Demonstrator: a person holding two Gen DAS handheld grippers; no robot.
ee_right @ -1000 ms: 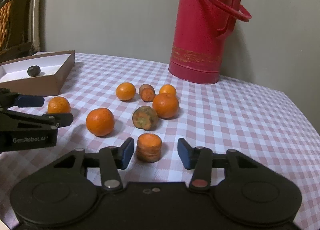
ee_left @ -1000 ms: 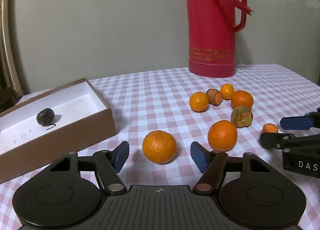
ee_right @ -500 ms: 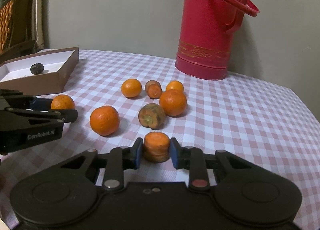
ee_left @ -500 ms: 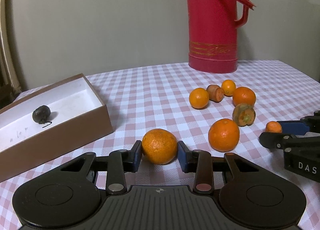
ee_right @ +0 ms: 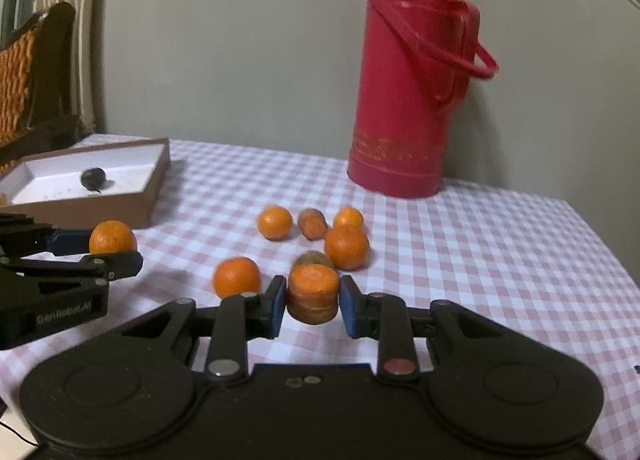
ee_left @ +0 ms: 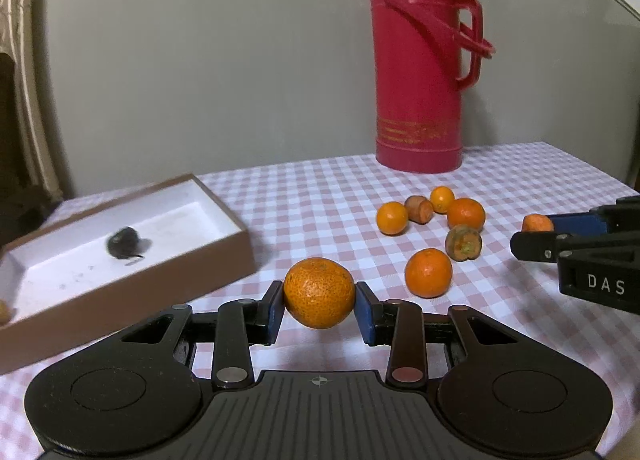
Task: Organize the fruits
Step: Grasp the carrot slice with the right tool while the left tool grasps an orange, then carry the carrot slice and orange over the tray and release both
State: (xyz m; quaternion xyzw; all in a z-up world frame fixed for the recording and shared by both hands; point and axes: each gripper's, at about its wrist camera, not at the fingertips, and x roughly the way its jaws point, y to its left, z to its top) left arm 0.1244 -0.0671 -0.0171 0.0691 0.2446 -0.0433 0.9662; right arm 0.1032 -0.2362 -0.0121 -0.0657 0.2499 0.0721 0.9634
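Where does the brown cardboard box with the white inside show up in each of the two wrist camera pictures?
Left wrist view: the brown box fills the left side, near the camera, a dark round thing inside.
Right wrist view: the brown box sits small at far left, behind the left gripper.
Shared landmark: the red thermos at the table's back.

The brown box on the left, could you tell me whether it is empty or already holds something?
Not empty. The brown box holds one small dark item on its white floor, and an orange scrap at its near corner.
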